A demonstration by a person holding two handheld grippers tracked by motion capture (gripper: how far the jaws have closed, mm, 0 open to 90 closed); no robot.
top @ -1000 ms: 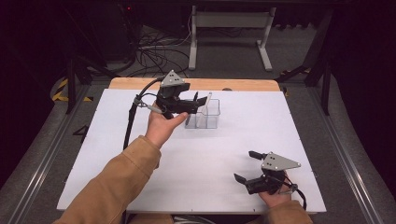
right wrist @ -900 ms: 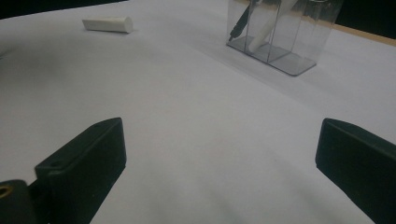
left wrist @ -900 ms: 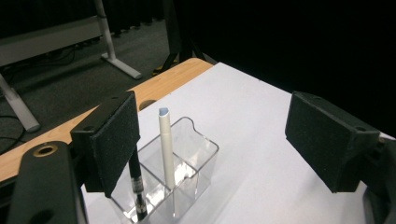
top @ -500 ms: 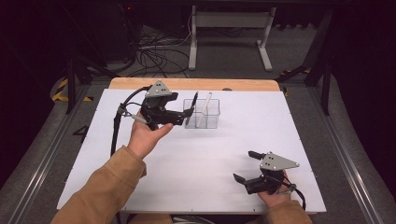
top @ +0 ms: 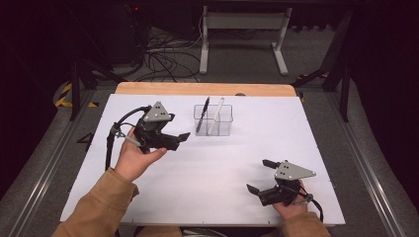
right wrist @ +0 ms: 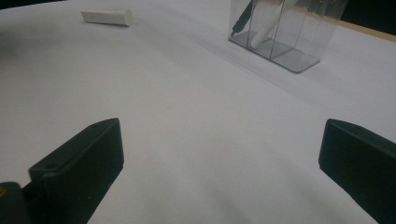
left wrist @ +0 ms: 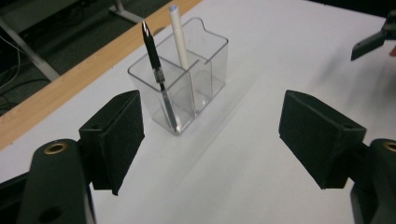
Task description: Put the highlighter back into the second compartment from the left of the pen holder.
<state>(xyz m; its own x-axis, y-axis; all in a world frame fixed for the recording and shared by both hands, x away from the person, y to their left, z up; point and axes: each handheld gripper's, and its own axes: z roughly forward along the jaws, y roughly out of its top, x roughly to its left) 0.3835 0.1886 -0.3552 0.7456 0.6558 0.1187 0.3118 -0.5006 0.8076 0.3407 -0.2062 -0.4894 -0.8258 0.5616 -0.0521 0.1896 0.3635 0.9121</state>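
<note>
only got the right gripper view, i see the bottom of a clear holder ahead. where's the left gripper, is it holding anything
Observer: The left gripper hovers just left of the clear holder, apart from it. Its jaws have just been closing a little, with nothing between the fingers.
Operator: whats standing in the holder
Observer: A black pen and a white pen, both leaning and rising above the rim.
Operator: how does my gripper sit relative to it
Observer: The right gripper is open, near the front right of the table, well apart from the holder.
</note>
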